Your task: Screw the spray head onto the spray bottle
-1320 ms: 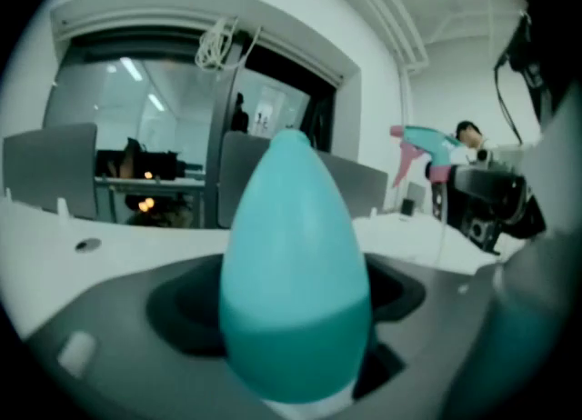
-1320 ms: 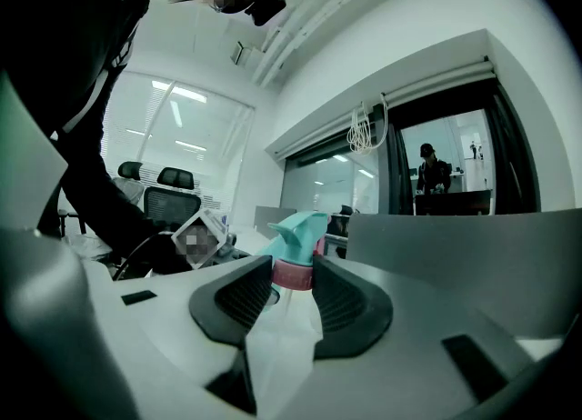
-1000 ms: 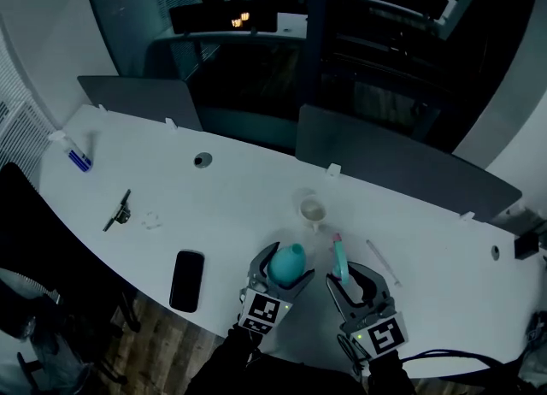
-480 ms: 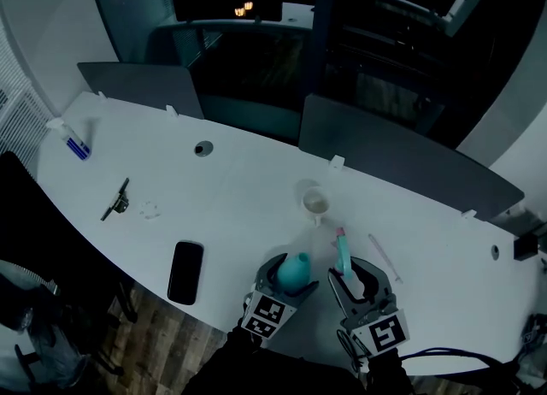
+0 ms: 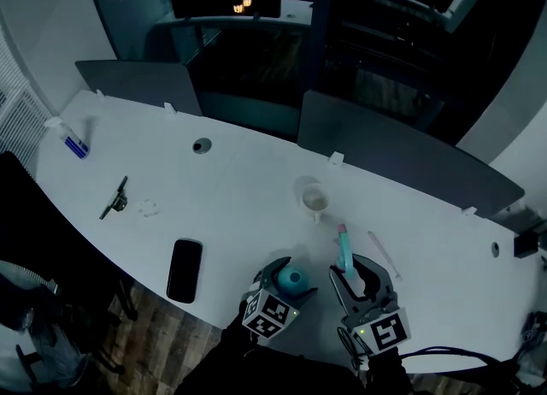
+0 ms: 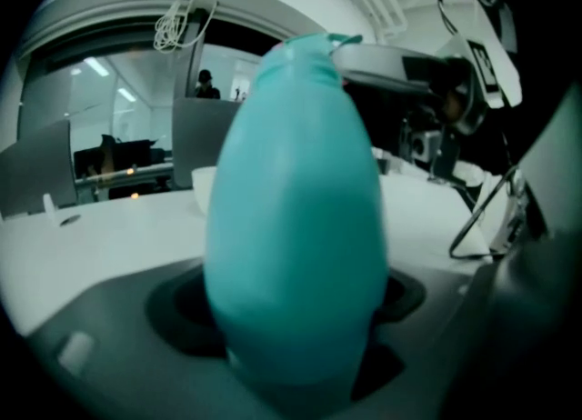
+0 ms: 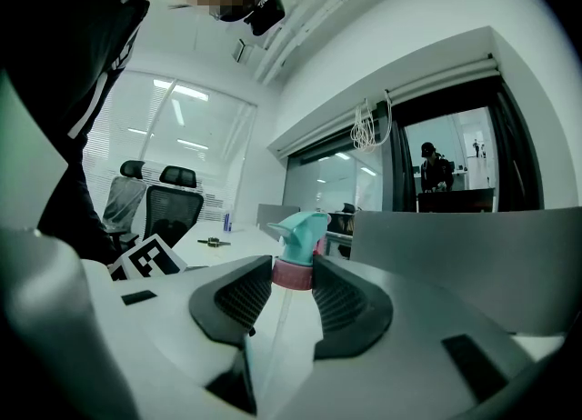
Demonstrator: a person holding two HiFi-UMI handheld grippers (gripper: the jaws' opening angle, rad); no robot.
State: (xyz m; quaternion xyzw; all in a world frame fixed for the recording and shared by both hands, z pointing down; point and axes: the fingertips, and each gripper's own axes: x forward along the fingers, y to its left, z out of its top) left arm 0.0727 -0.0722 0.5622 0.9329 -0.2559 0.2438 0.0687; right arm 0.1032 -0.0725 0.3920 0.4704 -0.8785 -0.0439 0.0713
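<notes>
Both grippers sit side by side at the near edge of the table [image 5: 248,197], with dark-sleeved forearms running back off the bottom. The left gripper [image 5: 291,277] tilts nose-down, its jaws clamped wide on the teal spray bottle [image 6: 296,227]. The right gripper [image 5: 351,270] lies level, its jaws pinching the spray head [image 7: 298,244] by its pink collar.

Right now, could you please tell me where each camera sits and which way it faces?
Head view: on the person's head, looking steeply down at the table; shows sleeves, left hand-held gripper and right hand-held gripper.
Left gripper view: on that hand-held gripper, looking along jaws clamping the spray bottle; no body discernible.
Right gripper view: on the right one, looking along jaws clamping the spray head; upper body shows.
Shared: head and right views show the spray head.
</notes>
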